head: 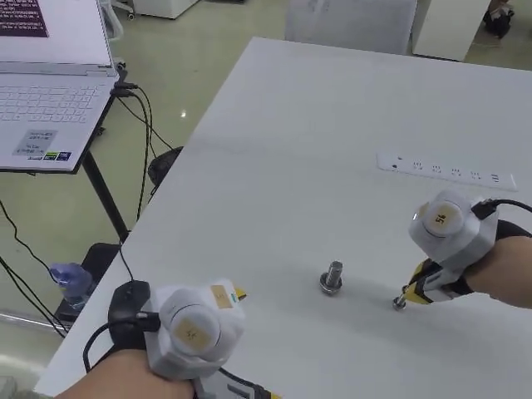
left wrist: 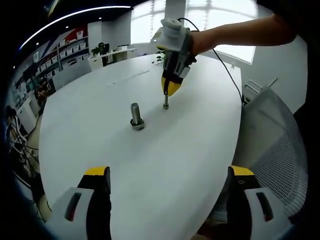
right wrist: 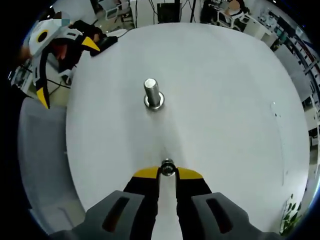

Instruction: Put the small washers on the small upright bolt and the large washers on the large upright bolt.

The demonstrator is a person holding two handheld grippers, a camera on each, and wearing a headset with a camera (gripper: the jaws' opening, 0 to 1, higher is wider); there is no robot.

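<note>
The large bolt (head: 331, 278) (left wrist: 136, 116) (right wrist: 152, 93) stands upright mid-table with a wider ring at its foot. The small bolt (head: 400, 303) (left wrist: 165, 103) stands upright to its right. My right gripper (head: 411, 293) (left wrist: 170, 90) (right wrist: 167, 172) points down right over the small bolt, jaws nearly together on a small round metal piece, seemingly a small washer (right wrist: 167, 167), at the bolt's top. My left gripper (head: 245, 341) (left wrist: 170, 175) (right wrist: 65, 70) hovers near the table's front edge, open wide and empty.
The white table (head: 299, 166) has a power strip (head: 449, 170) at the back right. Left of the table stand a laptop (head: 50, 75) on a stand, hanging cables (head: 141, 125) and a water bottle (head: 71, 280). A mesh chair (left wrist: 272, 135) sits beside the table.
</note>
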